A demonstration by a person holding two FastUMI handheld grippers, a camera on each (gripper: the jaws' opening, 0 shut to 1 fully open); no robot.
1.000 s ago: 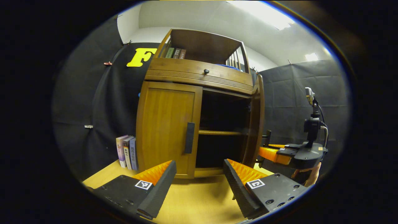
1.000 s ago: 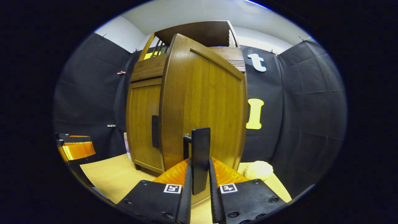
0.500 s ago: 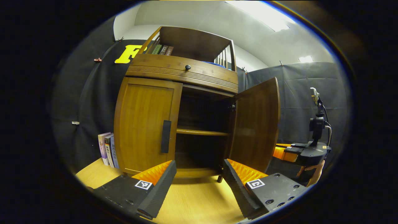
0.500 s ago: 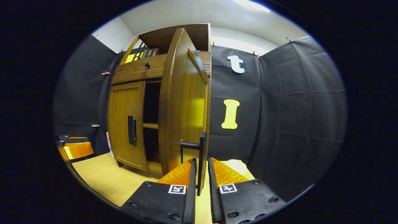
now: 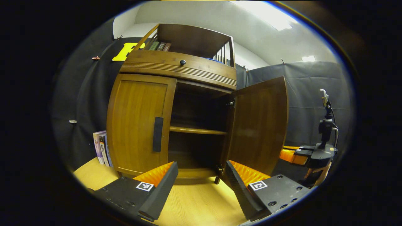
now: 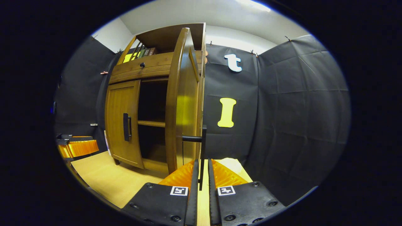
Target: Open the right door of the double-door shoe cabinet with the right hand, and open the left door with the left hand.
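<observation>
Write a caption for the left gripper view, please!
Open left gripper faces the cabinet's shut left door; right door swung open.

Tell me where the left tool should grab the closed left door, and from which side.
Grip the dark vertical handle on the left door, beside its inner edge. Come straight from the front with the left tool open, one finger on each side of the upright bar, which stands off the panel.
</observation>
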